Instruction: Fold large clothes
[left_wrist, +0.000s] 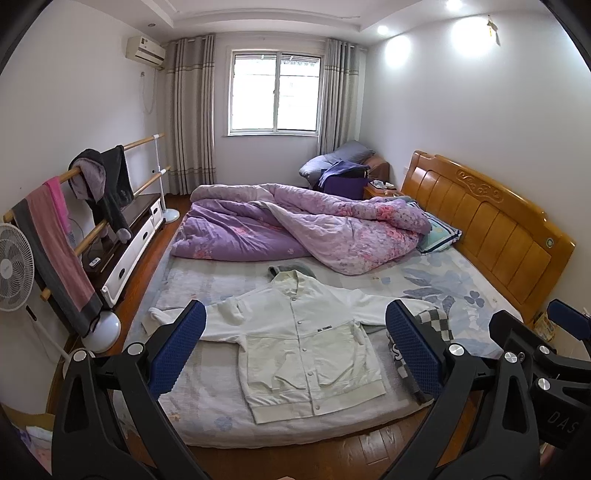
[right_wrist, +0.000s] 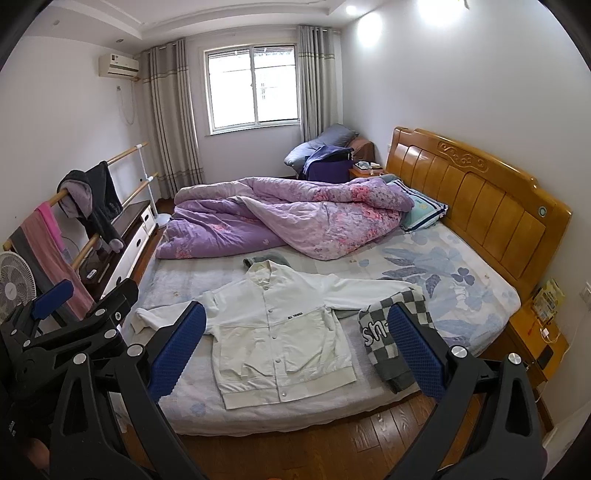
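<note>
Lying flat, front up, on the near half of the bed, the white jacket runs collar-far to hem-near, sleeves spread left and right. I hold both grippers, left gripper and right gripper, wide open above it, touching nothing; the checkered garment sits by its right sleeve.

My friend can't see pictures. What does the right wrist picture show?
A white jacket lies spread flat, buttoned, on a bed, with the open right gripper held above it. A checkered cloth lies beside the jacket, and a purple quilt is bunched behind.
</note>
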